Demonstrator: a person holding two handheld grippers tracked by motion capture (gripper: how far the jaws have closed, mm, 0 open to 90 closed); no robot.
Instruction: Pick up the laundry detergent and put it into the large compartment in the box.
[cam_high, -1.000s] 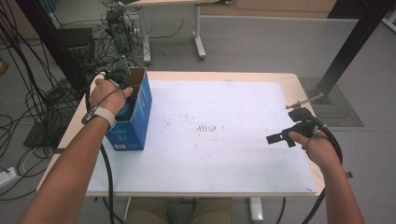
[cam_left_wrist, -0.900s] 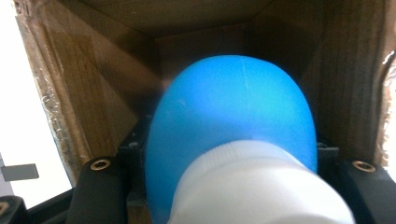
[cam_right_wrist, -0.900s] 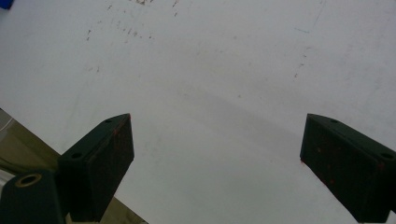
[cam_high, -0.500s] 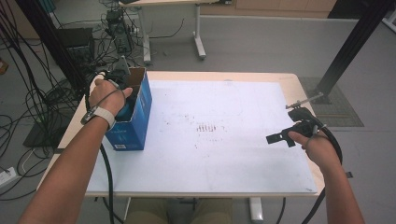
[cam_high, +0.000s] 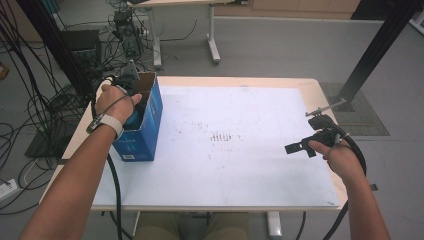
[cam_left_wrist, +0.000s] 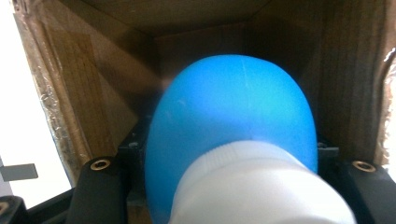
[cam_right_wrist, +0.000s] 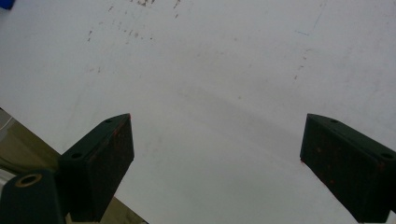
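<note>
At the left of the high view, the person's left hand (cam_high: 114, 102) reaches down into the open top of a blue cardboard box (cam_high: 145, 135) that stands near the table's left edge. The left gripper (cam_left_wrist: 224, 186) is inside that box and is clamped on a blue bottle with a white cap (cam_left_wrist: 233, 121). In the left gripper view the bottle's rounded blue body bulges in the middle of the frame, the white cap lies toward the bottom, and the black jaws sit tight against either side of it. The brown inner walls of the box rise around it on the left, top and right of that frame. A sliver of the bottle's blue (cam_high: 134, 119) shows just under the hand in the high view.

At the right of the high view, the right gripper (cam_high: 300, 148) hovers over the white sheet covering the table (cam_high: 240, 170), near its right edge, well apart from the box. Its jaws are spread wide in the right gripper view (cam_right_wrist: 217, 163), with nothing but the scuffed white surface between them.
</note>
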